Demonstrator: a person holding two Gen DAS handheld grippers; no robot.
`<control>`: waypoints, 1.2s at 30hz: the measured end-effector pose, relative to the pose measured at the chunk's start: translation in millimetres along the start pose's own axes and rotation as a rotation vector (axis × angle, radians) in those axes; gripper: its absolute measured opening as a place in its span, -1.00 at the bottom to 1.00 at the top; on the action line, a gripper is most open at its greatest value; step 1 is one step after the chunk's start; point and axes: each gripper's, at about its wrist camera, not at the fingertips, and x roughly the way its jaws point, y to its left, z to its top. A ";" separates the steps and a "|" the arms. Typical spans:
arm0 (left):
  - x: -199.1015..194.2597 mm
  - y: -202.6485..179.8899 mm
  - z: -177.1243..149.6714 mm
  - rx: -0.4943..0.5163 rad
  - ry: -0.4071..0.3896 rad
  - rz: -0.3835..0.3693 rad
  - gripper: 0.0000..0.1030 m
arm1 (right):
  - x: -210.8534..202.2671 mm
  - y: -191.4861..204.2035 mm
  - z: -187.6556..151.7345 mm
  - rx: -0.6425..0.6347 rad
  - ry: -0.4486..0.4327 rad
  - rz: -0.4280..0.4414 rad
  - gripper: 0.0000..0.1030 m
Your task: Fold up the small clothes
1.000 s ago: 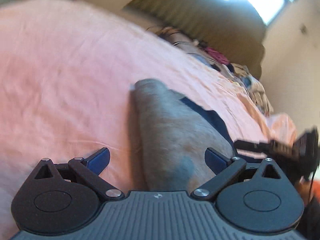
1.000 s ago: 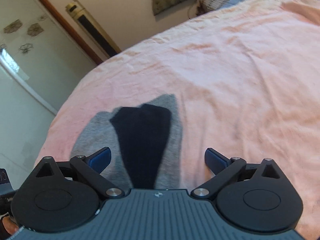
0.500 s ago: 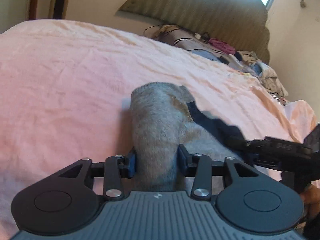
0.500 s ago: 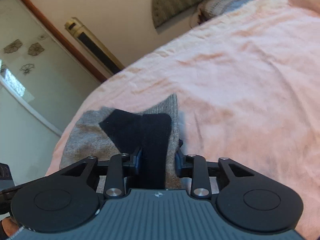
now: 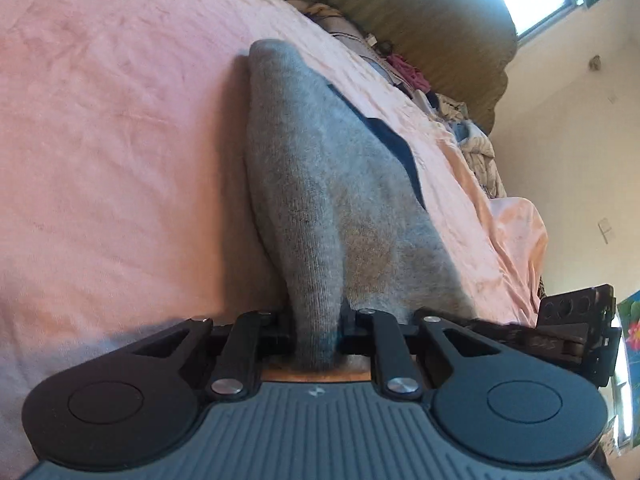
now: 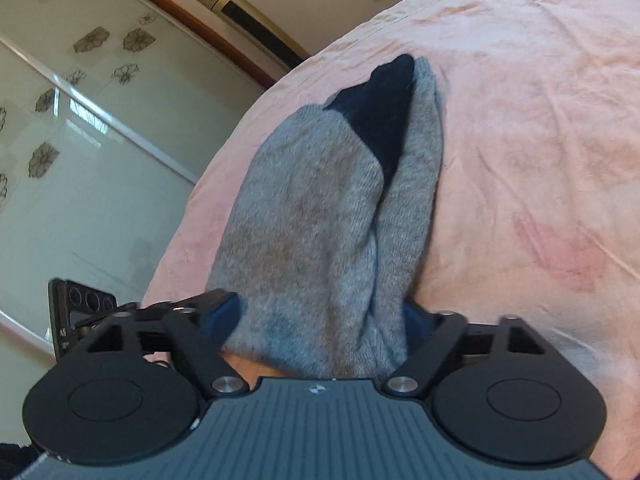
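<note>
The sock [image 5: 320, 200] is light, limp knit and will sag between grip points; it is best held at its near edge. It lies ahead on the sheet [image 5: 100, 140], near end raised. The left gripper [image 5: 318, 330] is clamped narrow on it. The right gripper [image 6: 320, 320], half-spread, grips bunched fabric. Both point forward, rolled sideways.

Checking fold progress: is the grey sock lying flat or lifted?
Lifted: grey sock rises from the pink sheet, near end pinched by both grippers.

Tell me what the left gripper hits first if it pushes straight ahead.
The left gripper already pinches the grey sock, so it would shove that sock along the pink bedsheet; depth beyond is unclear.
</note>
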 end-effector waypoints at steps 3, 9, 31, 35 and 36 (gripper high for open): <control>-18.8 -13.7 -1.8 0.048 -0.007 0.012 -0.71 | -10.1 6.5 -5.7 -0.024 -0.011 0.001 -0.56; -33.6 -14.5 -34.6 0.218 -0.001 0.075 -0.60 | -25.2 -10.0 -30.2 0.037 -0.014 0.031 -0.46; -4.7 -71.8 -59.9 0.567 -0.168 0.205 0.87 | 51.0 -0.7 114.3 -0.069 -0.149 -0.239 -0.71; -20.2 -70.7 -56.1 0.531 -0.178 0.203 0.87 | 20.4 11.9 89.8 -0.065 -0.187 -0.169 0.14; -26.9 -68.1 -55.4 0.514 -0.190 0.198 0.87 | 6.9 19.3 78.8 -0.079 -0.224 -0.169 0.18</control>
